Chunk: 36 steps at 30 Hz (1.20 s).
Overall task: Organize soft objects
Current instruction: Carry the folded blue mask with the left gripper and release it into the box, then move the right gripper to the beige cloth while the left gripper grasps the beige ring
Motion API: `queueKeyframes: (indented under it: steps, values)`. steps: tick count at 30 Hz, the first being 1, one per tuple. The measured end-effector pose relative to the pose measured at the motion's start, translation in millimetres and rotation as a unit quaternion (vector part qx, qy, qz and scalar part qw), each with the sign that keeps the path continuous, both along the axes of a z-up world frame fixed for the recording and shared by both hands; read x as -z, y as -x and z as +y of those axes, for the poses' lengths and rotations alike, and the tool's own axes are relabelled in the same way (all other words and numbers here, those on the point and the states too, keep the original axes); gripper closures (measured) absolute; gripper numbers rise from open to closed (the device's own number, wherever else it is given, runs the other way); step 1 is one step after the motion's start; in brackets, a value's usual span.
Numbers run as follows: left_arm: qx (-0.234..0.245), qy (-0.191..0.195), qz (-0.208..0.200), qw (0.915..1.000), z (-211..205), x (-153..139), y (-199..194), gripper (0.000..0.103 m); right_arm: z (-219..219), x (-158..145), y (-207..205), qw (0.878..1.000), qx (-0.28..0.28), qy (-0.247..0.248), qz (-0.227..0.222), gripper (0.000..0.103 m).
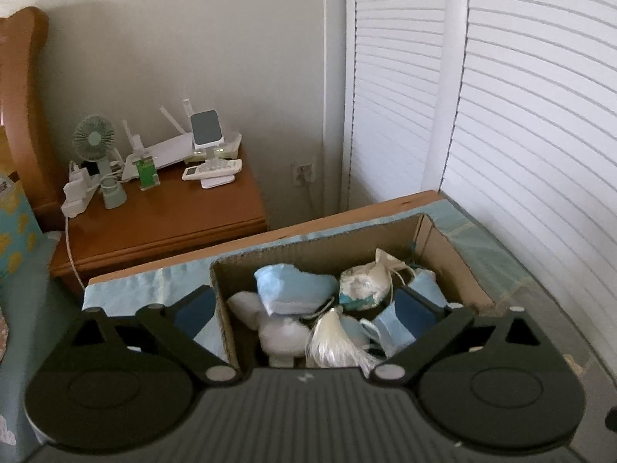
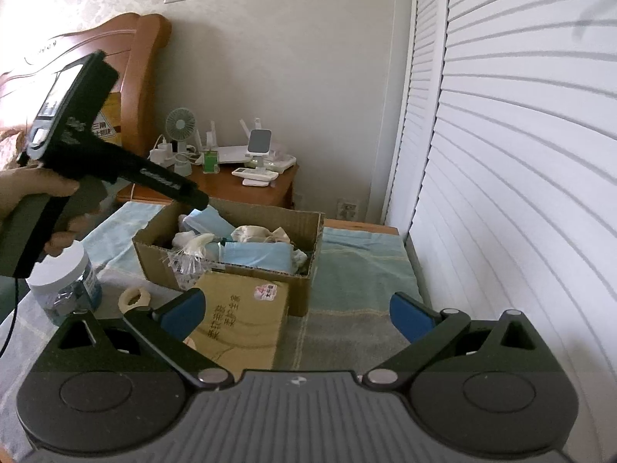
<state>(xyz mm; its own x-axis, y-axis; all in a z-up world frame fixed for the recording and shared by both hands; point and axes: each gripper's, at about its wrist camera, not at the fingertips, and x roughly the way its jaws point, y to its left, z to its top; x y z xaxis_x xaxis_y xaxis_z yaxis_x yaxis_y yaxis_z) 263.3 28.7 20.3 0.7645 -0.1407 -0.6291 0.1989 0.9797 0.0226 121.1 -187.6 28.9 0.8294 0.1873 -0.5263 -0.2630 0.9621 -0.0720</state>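
**Left jaws wide over the box, nothing gripped**

We had the left gripper (image 1: pixel 304 305) hanging over the open cardboard box (image 1: pixel 320 249), jaws spread about as wide as they go w/ nothing between the pads. We judged that as a drop spot: angled down into the box mouth, so soft items would land inside rather than on the blue-green towel (image 2: pixel 358 270) under it.

Box contents looked light and squashy. A pale blue fabric pouch (image 1: pixel 293 287) sat on top near the middle, a white drawstring bag w/ blue print (image 1: pixel 364 285) just beside it to the right, a white plush piece (image 1: pixel 277 328) and a cream tassel (image 1: pixel 335 343) nearer the camera, plus folded blue face masks (image 1: pixel 389 328) at the right. All lay loosely heaped, touching each other.

The right gripper (image 2: pixel 297 316) was held back, near the bed's edge, jaws also wide apart and empty, probably waiting for the next pick. Beside the box's front stood a smaller brown carton (image 2: pixel 246 316); a white-lidded jar (image 2: pixel 65 281) and a cream ring (image 2: pixel 133 297) lay to the left, apart from the box. The person's hand (image 2: pixel 34 193) held the left tool's handle.
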Motion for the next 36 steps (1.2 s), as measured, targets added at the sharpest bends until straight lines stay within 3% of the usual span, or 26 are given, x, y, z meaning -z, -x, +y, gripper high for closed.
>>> queueKeyframes:
  steps: [11,21,29,36]
  values:
    - [-0.007,0.035,-0.011,0.9993,12,9,69,0.002,-6,12,14,1.0,0.012,0.01,0.017,0.0]
    - [-0.008,0.065,-0.003,0.9978,10,34,120,0.001,-24,55,17,0.995,0.048,0.029,0.079,0.0]
    - [-0.015,0.032,0.001,0.9994,8,57,124,0.001,-33,93,12,0.987,0.063,0.046,0.139,0.0]
    - [0.006,-0.003,0.007,1.0,5,64,114,0.002,-34,108,7,0.984,0.051,0.03,0.169,0.0]
